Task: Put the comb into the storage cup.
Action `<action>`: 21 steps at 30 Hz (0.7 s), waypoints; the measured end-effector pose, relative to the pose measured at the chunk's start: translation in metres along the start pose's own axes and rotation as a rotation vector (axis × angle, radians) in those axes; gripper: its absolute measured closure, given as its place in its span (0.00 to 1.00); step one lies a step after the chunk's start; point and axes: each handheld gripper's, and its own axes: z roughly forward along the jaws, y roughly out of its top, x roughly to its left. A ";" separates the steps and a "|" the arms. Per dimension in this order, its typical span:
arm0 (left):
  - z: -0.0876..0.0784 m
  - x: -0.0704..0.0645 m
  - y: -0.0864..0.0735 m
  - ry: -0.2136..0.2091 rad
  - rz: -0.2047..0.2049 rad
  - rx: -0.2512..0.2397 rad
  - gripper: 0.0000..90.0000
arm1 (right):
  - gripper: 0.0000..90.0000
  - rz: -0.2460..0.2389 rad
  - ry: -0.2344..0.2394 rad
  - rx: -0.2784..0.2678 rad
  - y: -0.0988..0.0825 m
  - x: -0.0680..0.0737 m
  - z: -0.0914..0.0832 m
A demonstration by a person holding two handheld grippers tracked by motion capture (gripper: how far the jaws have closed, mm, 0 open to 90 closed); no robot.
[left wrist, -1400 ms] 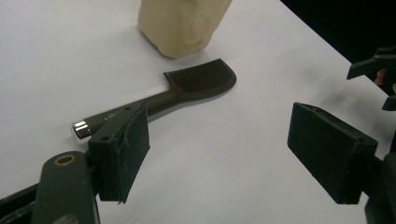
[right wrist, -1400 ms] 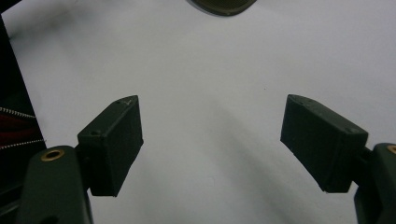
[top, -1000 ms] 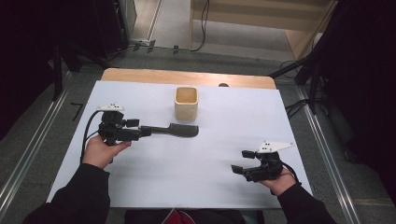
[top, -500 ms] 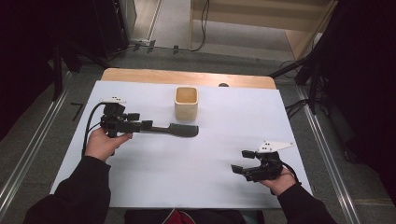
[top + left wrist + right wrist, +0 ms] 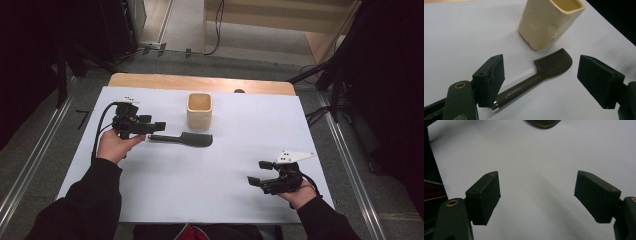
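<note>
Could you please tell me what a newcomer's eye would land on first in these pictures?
Probably the cream square ceramic cup standing upright near the far middle of the white table, with the dark flat plastic comb lying just in front of it. Next, the left gripper, open, its fingers either side of the comb's handle end. The right gripper rests open near the right front corner.

A: The cup [image 5: 550, 22] looks like glazed ceramic, cream, softly glossy, with dimpled sides.

B: And the comb [image 5: 534, 78] is matt dark plastic, fine ridged teeth, pale lettering, a shiny metal tip.

A: The white table cover [image 5: 210, 175] is smooth and matt, over a wood edge [image 5: 200, 83].

B: The left gripper's pads [image 5: 495, 75] are dull black, slightly scuffed.
</note>
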 end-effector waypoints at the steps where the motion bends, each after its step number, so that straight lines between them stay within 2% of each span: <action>1: 0.001 0.001 0.001 0.001 0.001 0.000 0.25 | 0.21 0.001 0.000 0.001 0.000 0.000 0.000; 3: 0.004 0.002 0.003 0.001 -0.006 -0.007 0.27 | 0.21 0.000 0.000 0.000 0.000 0.000 0.000; 13: 0.020 0.010 0.010 0.031 -0.005 0.017 0.27 | 0.21 -0.001 0.001 0.001 0.000 0.000 0.000; 18: 0.025 0.013 0.009 0.048 -0.014 0.015 0.27 | 0.21 0.000 0.002 0.001 0.000 0.000 0.000; 21: 0.026 0.014 0.008 0.057 -0.005 0.022 0.27 | 0.21 -0.001 0.001 0.000 0.000 0.000 0.000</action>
